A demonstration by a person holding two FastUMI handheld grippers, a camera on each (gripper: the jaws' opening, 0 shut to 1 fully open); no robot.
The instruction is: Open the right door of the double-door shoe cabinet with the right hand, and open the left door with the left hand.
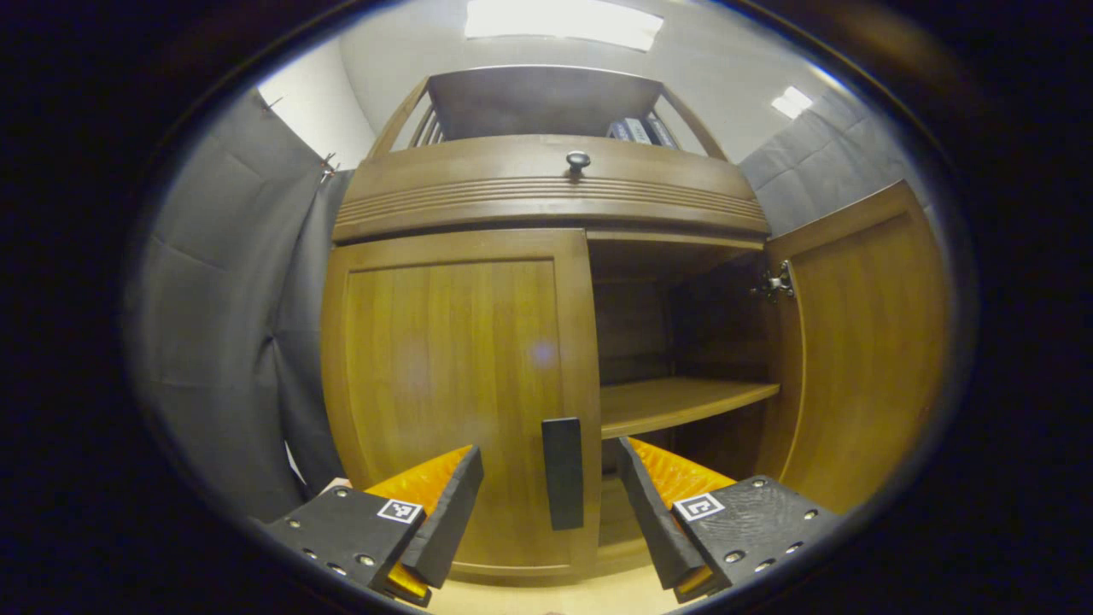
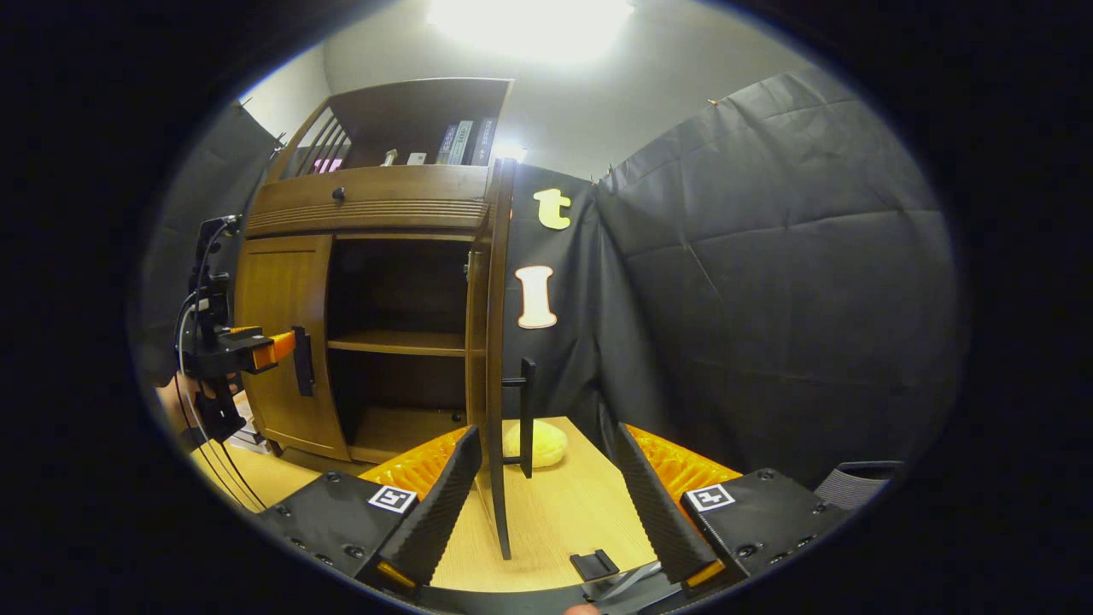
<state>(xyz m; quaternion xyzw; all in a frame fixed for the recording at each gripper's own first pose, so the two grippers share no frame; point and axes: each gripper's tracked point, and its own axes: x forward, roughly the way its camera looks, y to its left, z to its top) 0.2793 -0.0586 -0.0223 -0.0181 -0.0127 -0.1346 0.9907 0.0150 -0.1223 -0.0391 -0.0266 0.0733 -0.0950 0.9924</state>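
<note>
The wooden shoe cabinet (image 1: 546, 184) fills the left gripper view. Its left door (image 1: 444, 376) is closed, with a dark vertical handle (image 1: 562, 472) at its inner edge. My left gripper (image 1: 551, 504) is open, one finger on each side of that handle and a little short of it. The right door (image 1: 862, 342) stands swung out. In the right gripper view this door (image 2: 493, 384) is seen edge-on, its handle (image 2: 527, 416) facing right. My right gripper (image 2: 546, 504) is open, and the door's edge stands between its fingers untouched. The left gripper (image 2: 256, 350) shows by the left door's handle (image 2: 301, 360).
An inner shelf (image 1: 675, 401) is bare behind the open door. A drawer with a round knob (image 1: 578, 160) sits above the doors, and books (image 2: 465, 141) stand on top. A yellow soft object (image 2: 534, 444) and a small black piece (image 2: 593, 564) lie on the wooden floor board (image 2: 564, 504).
</note>
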